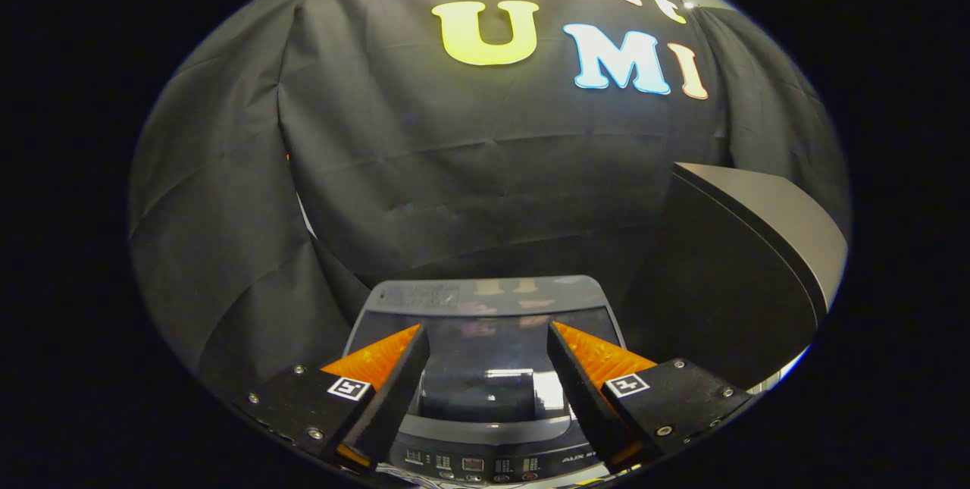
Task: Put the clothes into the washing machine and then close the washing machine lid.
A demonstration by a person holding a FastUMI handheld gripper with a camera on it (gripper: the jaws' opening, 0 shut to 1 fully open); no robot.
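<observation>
A small top-loading washing machine (485, 432) stands just below and ahead of my fingers, against the black cloth wall. Its grey-framed lid (485, 293) with a dark glass window appears to lie flat on the top, and the glass mirrors the wall behind. The control panel (474, 465) with its buttons runs along the near edge, under the fingers. My gripper (486, 328) hovers above the lid, open, with nothing between its fingers. The glass window shows through the gap between them.
A large dark grey slanted panel (758, 246) rises to the right of the machine, close beside the right finger. Black cloth (250, 246) hangs behind and to the left of the machine.
</observation>
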